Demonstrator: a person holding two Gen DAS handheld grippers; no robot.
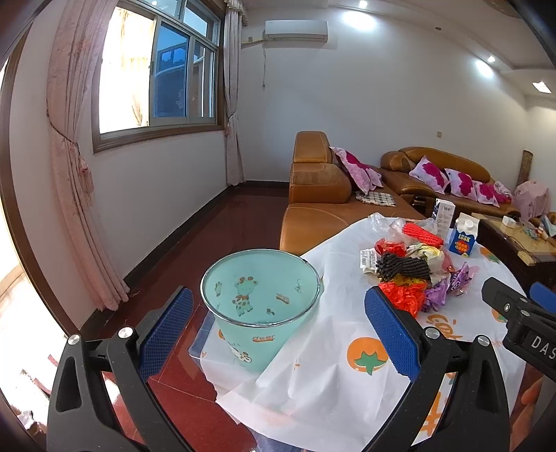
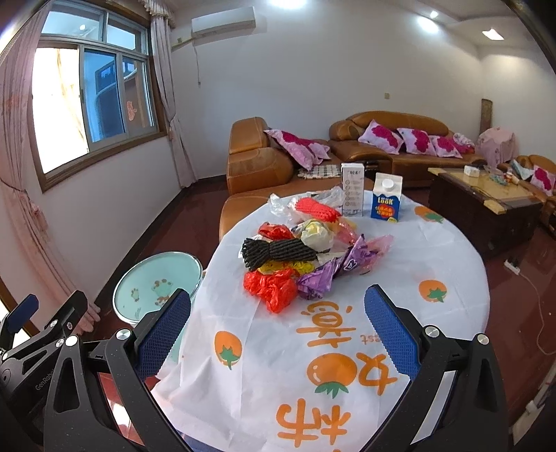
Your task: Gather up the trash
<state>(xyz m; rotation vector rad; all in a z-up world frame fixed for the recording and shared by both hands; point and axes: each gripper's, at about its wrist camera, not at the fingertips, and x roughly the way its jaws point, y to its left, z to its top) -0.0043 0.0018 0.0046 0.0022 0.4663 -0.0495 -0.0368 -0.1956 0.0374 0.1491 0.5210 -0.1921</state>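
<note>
Left hand-held gripper (image 1: 278,327) and right hand-held gripper (image 2: 278,327) spread wide, empty; crumpled multicoloured trash pile (image 2: 299,257) on table.

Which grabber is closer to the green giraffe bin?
Left. The left gripper hangs open right around the bin; the right gripper is over the table, with the bin off to its left.

Home living room. We note tan leather sofas (image 2: 389,139) with pink floral cushions (image 2: 380,137); beside the sofas, a wooden coffee table (image 2: 486,205); above them, a wall air conditioner (image 2: 222,21); left, a curtained window (image 2: 93,101).
</note>
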